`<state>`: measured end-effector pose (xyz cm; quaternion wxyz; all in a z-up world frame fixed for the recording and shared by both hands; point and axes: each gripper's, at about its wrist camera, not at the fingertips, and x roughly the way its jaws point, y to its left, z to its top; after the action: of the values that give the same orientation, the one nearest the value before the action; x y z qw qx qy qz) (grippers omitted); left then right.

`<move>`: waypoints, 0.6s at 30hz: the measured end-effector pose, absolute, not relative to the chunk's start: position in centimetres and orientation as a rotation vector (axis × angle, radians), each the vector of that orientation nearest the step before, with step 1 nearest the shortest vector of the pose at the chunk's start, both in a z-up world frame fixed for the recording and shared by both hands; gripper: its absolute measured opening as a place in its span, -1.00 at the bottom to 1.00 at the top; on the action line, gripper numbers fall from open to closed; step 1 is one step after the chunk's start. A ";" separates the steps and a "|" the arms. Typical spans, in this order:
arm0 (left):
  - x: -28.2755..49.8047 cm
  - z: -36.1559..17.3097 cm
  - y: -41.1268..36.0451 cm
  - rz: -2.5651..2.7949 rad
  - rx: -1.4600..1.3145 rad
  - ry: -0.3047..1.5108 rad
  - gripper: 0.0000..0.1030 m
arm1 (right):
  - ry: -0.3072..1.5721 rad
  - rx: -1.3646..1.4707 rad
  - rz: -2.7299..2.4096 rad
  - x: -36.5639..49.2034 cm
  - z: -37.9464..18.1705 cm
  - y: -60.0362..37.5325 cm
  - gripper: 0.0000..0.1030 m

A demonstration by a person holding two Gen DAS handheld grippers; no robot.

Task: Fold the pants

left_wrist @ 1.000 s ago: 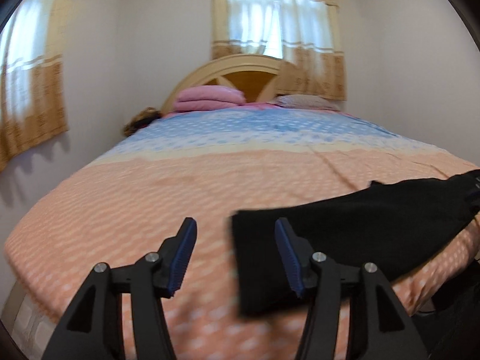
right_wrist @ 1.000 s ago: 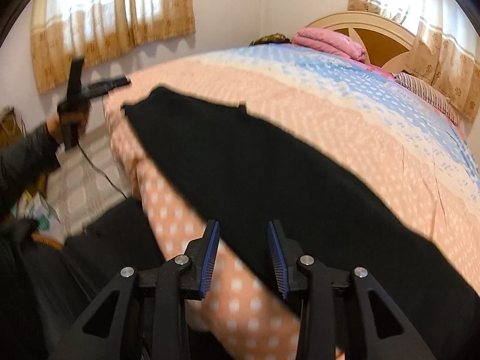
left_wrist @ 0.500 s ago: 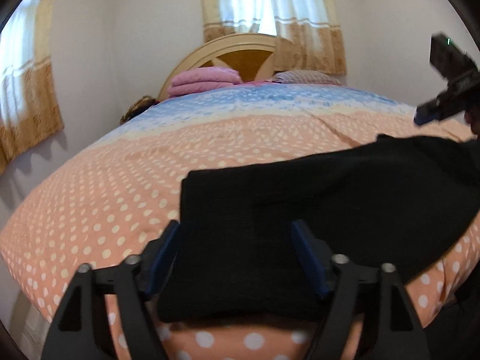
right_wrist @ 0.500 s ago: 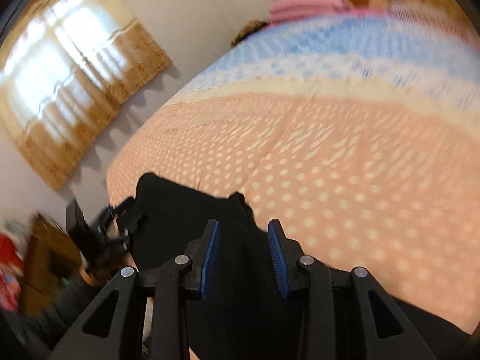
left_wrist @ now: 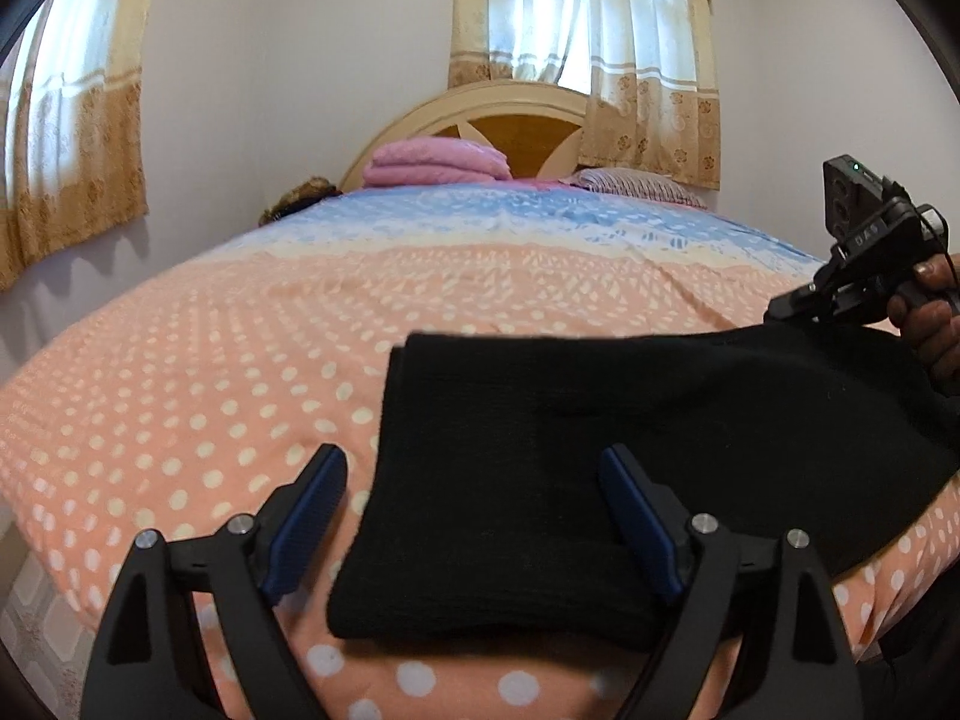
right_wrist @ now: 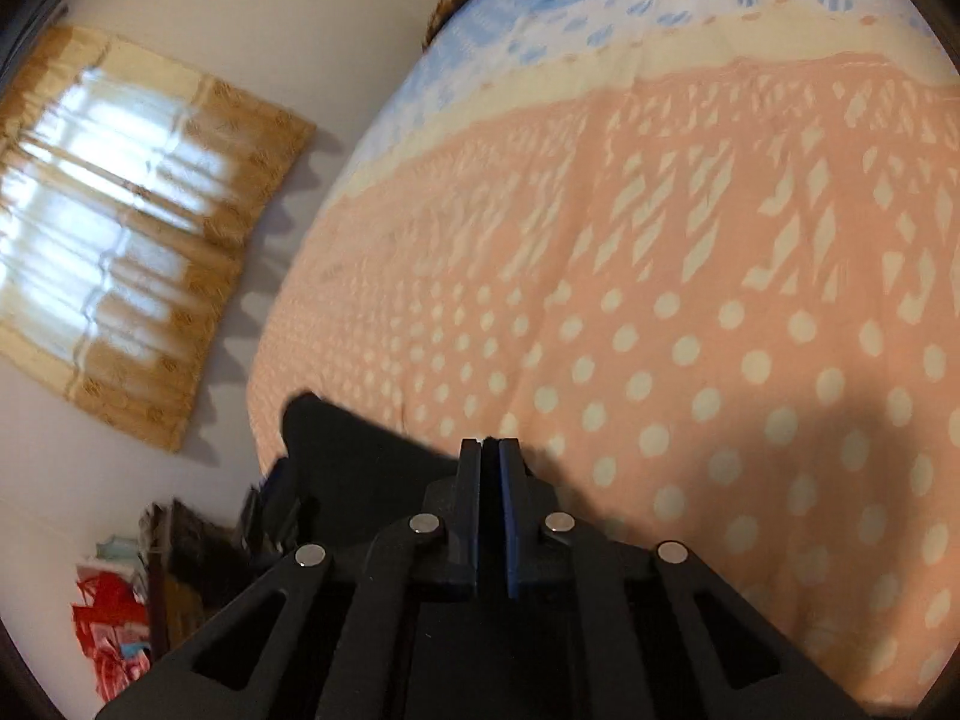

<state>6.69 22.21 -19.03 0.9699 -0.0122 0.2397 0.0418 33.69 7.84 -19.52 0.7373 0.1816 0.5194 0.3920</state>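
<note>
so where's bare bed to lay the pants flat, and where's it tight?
Free: the wide peach dotted bedspread left of the black pants, and the stretch beyond them up to the blue band. Crowded: the near right edge, where the pants lie with the left gripper open around their end and the right gripper at the far end; the pink blanket and pillow fill the headboard end.

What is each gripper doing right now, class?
Left gripper: open, jaws just opened wider, black pants between them, ungripped.
Right gripper: shut, apparently pinching the pants' edge.
</note>
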 end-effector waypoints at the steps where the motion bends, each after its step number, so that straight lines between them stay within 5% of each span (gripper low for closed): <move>1: 6.5 -18.7 22.0 0.084 -0.016 0.471 0.73 | 1.101 0.376 0.855 33.3 -18.8 7.8 -0.93; 11: 8.3 -19.1 21.9 0.132 0.018 0.534 0.80 | 1.096 0.265 0.781 33.7 -20.6 7.8 -0.90; 12: 8.1 -19.0 21.7 0.135 0.024 0.532 0.80 | 1.087 0.274 0.778 33.4 -20.2 7.3 -0.75; 15: 7.2 -18.6 21.4 0.151 0.037 0.523 0.80 | 1.024 0.276 0.746 32.0 -18.5 4.8 0.10; 18: 6.6 -17.6 20.5 0.139 0.023 0.495 0.80 | 0.977 0.262 0.741 30.2 -17.2 1.6 0.10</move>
<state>6.62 20.54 -17.61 0.9670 0.0113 0.2450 0.0689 30.20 1.64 -17.17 0.8098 0.1225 0.4572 0.3468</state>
